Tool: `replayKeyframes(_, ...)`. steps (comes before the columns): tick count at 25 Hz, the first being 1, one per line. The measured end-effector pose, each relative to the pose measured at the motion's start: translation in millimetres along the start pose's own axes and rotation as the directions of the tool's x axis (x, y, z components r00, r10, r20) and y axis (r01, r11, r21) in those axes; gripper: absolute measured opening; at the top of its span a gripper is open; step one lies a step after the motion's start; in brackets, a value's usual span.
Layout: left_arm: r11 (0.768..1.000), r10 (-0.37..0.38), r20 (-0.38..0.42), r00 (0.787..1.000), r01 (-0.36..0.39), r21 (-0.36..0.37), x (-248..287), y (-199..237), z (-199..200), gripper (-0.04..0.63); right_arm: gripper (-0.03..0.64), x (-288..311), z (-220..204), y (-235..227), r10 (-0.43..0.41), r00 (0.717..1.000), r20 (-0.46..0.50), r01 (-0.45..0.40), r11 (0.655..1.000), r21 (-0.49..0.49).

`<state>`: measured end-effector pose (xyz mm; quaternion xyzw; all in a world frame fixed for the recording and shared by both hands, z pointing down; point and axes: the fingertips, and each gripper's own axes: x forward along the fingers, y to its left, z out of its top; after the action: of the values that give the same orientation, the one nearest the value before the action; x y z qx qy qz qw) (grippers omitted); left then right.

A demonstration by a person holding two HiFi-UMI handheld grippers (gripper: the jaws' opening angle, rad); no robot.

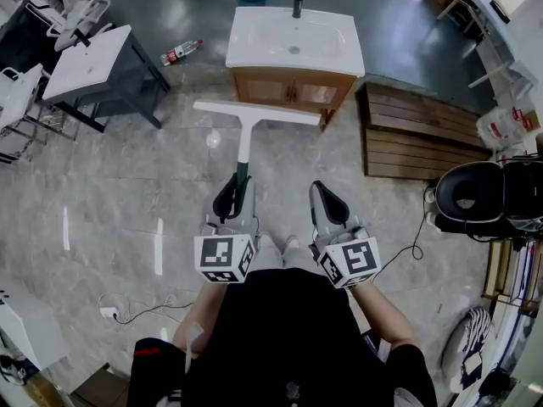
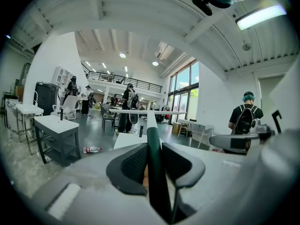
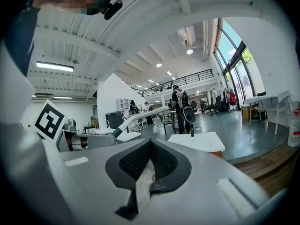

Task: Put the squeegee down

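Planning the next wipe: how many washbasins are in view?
2: the wooden-cabinet washbasin beyond the squeegee, and the dark-cabinet washbasin at the head view's upper left. Others may be hidden.

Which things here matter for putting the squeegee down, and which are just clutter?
Job: white T-shaped squeegee with dark green handle; left gripper clamped on it.
Lying about: red-labelled plastic bottle; white basin on wooden cabinet; slatted wooden platform.

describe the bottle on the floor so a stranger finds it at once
Find the white sink on its wooden cabinet. Left of it, toward the grey table, a bottle lies on the dark floor: small, clear, red-labelled amid big white furniture.
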<state>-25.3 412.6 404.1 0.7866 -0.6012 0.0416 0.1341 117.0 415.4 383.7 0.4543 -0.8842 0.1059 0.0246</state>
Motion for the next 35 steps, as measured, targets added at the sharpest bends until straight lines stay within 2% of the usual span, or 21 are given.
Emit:
replayKeyframes(18,1.0,-0.023,0.033,0.999,0.023,0.007,6.5,39.7,12.3,0.106,0.002,39.5,10.6,24.8,-0.016,1.0,0.023,0.017,0.999,-0.045)
replayKeyframes(35,0.999,-0.007,0.019,1.0,0.007,0.031,52.4,50.8,19.8,0.106,0.002,83.9,12.3,-10.1,-0.014,1.0,0.025,0.014,1.0,-0.021)
